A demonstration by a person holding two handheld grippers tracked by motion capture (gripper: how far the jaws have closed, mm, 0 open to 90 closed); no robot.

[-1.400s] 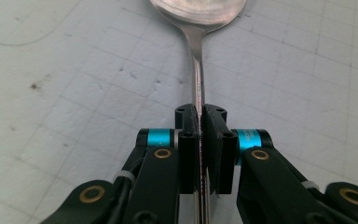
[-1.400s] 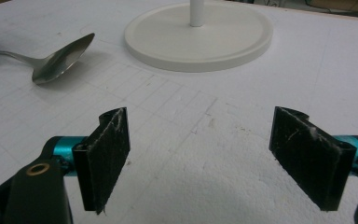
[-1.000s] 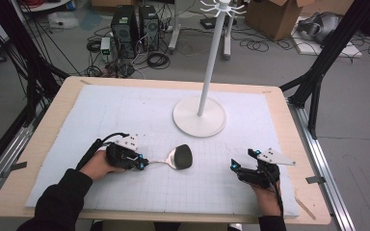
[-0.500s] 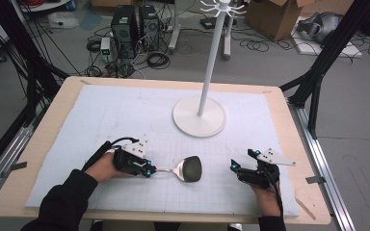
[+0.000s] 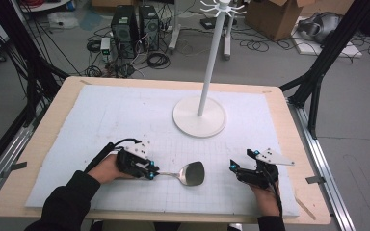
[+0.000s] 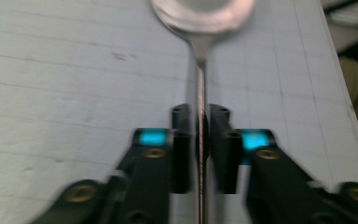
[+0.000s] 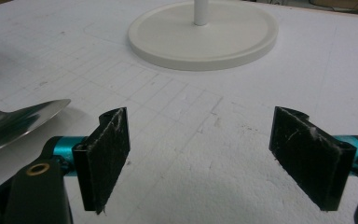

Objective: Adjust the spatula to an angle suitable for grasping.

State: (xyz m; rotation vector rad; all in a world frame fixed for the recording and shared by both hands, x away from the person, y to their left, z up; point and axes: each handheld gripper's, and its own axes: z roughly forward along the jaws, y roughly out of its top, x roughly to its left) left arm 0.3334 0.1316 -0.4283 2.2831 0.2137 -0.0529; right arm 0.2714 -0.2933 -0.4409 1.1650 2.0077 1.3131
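Two hand-held grippers [image 5: 153,173] [image 5: 233,168] — spatula [image 5: 192,173] between

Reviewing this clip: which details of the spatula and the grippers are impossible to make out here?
- Spatula blade: cut off by the top edge, left gripper view.
- Left gripper pad contact with the handle: motion blur hides it; jaws have just been opening.
- Rack top: cropped by the high view's top edge.

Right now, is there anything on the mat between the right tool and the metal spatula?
Nothing visible. The spatula lies on the white mat, its handle between the left tool's jaws. Bare mat separates its blade from the open right tool. The white stand sits farther back, off that line.
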